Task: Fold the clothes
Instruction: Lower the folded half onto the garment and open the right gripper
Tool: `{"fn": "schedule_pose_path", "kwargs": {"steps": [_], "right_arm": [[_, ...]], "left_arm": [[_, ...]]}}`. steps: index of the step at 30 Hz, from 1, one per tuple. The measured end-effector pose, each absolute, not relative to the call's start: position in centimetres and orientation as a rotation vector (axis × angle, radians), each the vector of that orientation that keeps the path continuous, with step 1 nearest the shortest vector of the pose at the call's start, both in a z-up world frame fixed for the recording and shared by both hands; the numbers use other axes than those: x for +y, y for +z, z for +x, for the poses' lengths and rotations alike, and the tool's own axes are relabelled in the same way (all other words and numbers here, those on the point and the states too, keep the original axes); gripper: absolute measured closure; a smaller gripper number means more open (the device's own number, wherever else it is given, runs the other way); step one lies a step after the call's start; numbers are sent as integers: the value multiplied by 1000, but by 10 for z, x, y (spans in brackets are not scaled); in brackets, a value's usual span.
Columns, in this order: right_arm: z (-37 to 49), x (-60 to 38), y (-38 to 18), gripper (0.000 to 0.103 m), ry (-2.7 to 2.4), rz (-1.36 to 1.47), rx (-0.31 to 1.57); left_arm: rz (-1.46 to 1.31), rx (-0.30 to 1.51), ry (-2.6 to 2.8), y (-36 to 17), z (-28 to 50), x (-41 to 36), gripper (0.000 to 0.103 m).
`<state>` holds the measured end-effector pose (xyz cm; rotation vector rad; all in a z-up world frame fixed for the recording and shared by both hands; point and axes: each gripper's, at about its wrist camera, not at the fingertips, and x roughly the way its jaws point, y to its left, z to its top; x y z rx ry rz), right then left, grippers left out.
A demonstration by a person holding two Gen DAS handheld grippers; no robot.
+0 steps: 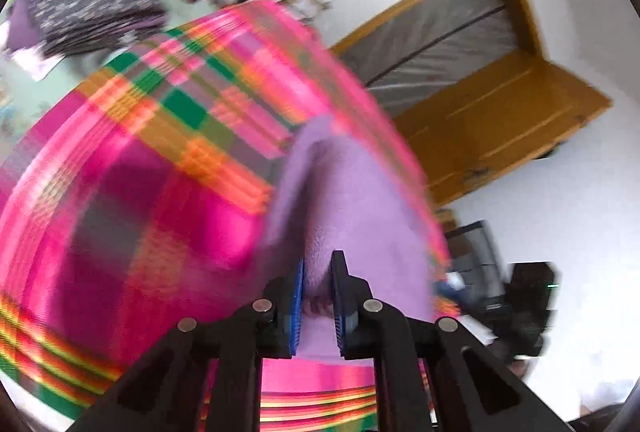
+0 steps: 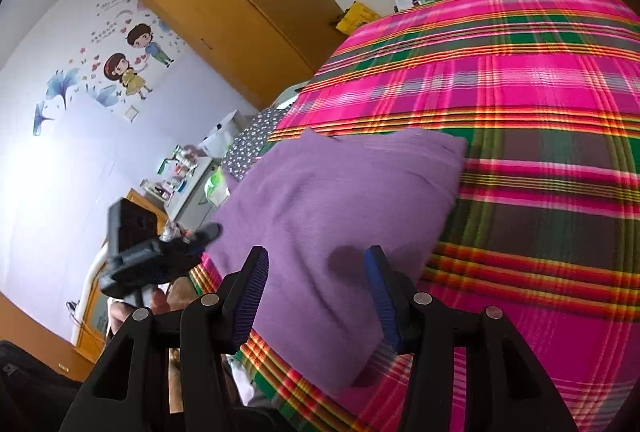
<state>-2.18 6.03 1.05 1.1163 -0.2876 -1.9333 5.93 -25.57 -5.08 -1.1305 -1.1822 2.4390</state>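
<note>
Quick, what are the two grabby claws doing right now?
Left gripper: closed, pinching the purple cloth.
Right gripper: open, holding nothing, hovering over the purple cloth on the plaid bedspread.

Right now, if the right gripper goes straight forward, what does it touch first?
Most likely the purple cloth: the open right gripper hovers just over it on the plaid bed cover. Depth is unclear.

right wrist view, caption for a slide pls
Open right gripper above purple garment on plaid bedspread.
</note>
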Motion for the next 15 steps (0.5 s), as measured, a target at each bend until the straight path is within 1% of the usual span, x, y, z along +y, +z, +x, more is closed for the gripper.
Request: {"fn": "schedule_pose_path", "kwargs": {"steps": [4,10,12,14,15], "right_arm": [[-23,63,9,51,-1993,1086,-251],[-30,65,8,51,-2115,1053,-160],[-35,68,5,51,-2145,1057,-145],[-40,71,1,53,-2169,1062,-128],[-44,72,-2,56,-2179,1065,-119]], "left_arm": [[-1149,-1106,2488,-49,59,-250,87],[-1129,-930,2718,-16,69,-251,86],[-1095,-902,2780,-6,75,-248,86],[-1049,-877,2777,4,75,-240,86],[-1034,-856,2759,8,72,-232,86]]}}
